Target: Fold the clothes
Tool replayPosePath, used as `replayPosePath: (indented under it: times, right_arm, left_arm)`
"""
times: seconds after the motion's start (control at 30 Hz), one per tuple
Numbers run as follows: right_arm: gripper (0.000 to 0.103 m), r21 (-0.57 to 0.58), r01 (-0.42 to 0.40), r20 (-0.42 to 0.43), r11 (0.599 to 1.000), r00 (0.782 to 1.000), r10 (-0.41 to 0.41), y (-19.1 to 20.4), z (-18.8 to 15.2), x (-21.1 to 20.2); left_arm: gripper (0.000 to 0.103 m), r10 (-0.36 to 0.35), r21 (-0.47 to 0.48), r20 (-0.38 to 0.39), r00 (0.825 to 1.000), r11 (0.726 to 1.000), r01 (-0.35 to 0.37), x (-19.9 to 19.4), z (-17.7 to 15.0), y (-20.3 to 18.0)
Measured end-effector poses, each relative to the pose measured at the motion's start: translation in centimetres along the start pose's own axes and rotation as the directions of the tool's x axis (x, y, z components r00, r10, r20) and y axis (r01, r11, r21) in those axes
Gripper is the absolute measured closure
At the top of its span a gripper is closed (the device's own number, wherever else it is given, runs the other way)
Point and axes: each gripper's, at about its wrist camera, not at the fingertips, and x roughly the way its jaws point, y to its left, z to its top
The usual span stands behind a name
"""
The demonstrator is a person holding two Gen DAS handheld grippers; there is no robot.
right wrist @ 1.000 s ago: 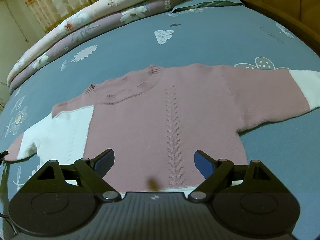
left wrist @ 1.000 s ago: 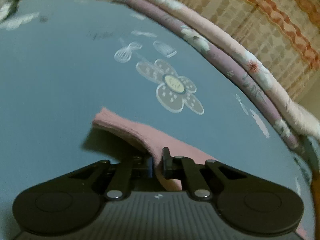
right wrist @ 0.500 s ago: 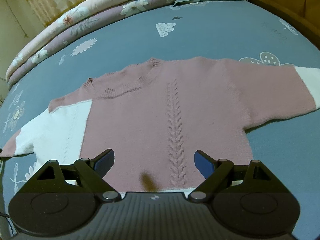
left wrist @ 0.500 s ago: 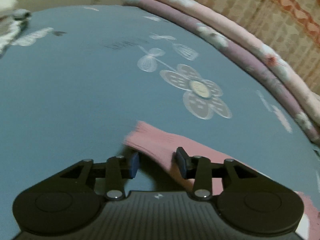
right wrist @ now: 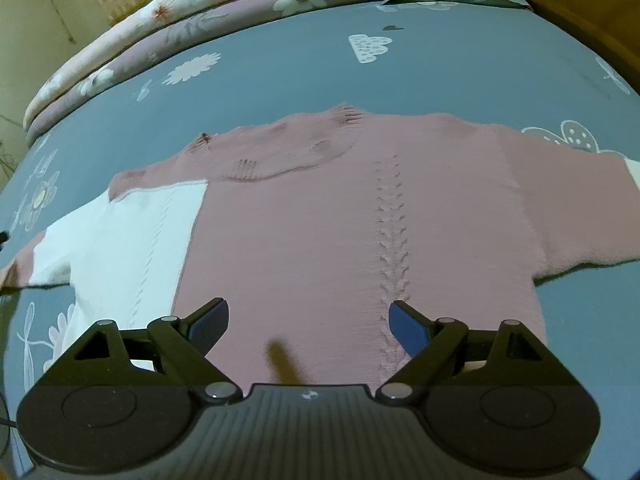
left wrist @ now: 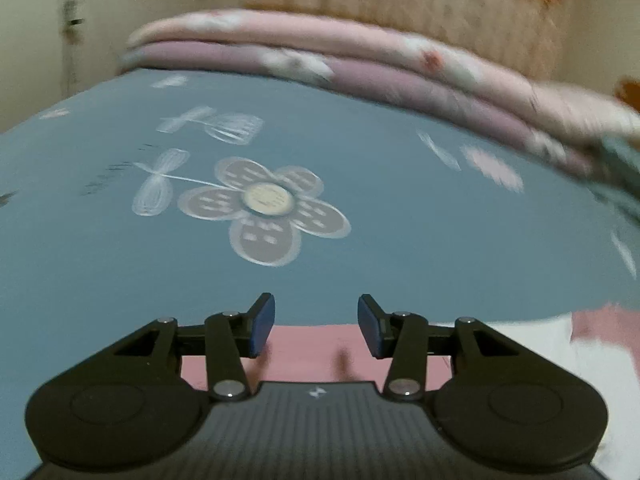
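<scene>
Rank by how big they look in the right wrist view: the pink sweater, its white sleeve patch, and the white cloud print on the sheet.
1. Pink sweater, by far the largest.
2. White sleeve patch.
3. Cloud print, smallest, though it lies farther from the camera, which shrinks it.

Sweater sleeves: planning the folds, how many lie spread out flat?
2. The left sleeve, white with a pink cuff, stretches toward the picture's left; the right sleeve, pink, stretches right, its end cut off by the frame.

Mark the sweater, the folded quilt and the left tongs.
sweater (right wrist: 320,240), right wrist view, pink chest beside the knit centre line.
folded quilt (left wrist: 360,60), left wrist view, upper pink layer.
left tongs (left wrist: 316,328), left wrist view, midway between the open fingertips.
</scene>
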Motion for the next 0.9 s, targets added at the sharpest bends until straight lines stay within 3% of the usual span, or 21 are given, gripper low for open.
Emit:
replayPosePath:
  times: [0.07, 0.13, 0.4, 0.5, 0.63, 0.73, 0.8, 0.9]
  right_arm:
    - [0.013, -0.001, 0.005, 0.004, 1.0, 1.0, -0.005, 0.0, 0.0, -0.1]
    - [0.013, 0.011, 0.006, 0.007, 1.0, 1.0, -0.006, -0.3, -0.1, -0.3]
    - [0.012, 0.05, 0.017, 0.0, 0.999, 1.0, -0.017, -0.9, 0.0, 0.4]
    - [0.012, 0.033, 0.009, -0.01, 0.999, 1.0, -0.009, -0.3, 0.2, 0.9]
    - [0.012, 0.008, 0.008, -0.021, 1.0, 1.0, -0.008, 0.4, 0.3, 1.3]
    - [0.012, 0.002, 0.01, -0.026, 1.0, 1.0, -0.01, 0.5, 0.2, 1.6]
    - [0.012, 0.004, 0.007, -0.027, 1.0, 1.0, -0.006, 0.5, 0.2, 1.7]
    - [0.012, 0.002, 0.007, -0.032, 1.0, 0.999, -0.007, 0.5, 0.3, 1.9]
  left_arm:
    - [0.057, 0.031, 0.089, -0.051, 0.998, 0.996, -0.026, 1.4, -0.2, -0.7]
    - [0.057, 0.063, 0.114, -0.063, 0.996, 0.992, -0.055, 1.7, -0.6, -0.4]
    - [0.048, 0.158, 0.019, -0.043, 0.986, 0.987, -0.158, 1.2, -1.8, 5.0]
    - [0.043, 0.152, -0.015, -0.041, 0.988, 0.988, -0.153, 1.5, -2.0, 6.1]
    - [0.045, 0.156, -0.04, -0.053, 0.986, 0.987, -0.158, 1.4, -2.1, 6.0]
    - [0.067, 0.16, -0.024, -0.056, 0.986, 0.987, -0.161, 1.1, -2.2, 5.4]
    - [0.095, 0.159, -0.012, -0.048, 0.986, 0.987, -0.16, 1.0, -2.2, 4.9]
    - [0.097, 0.173, -0.004, -0.038, 0.984, 0.985, -0.173, 1.2, -2.0, 4.6]
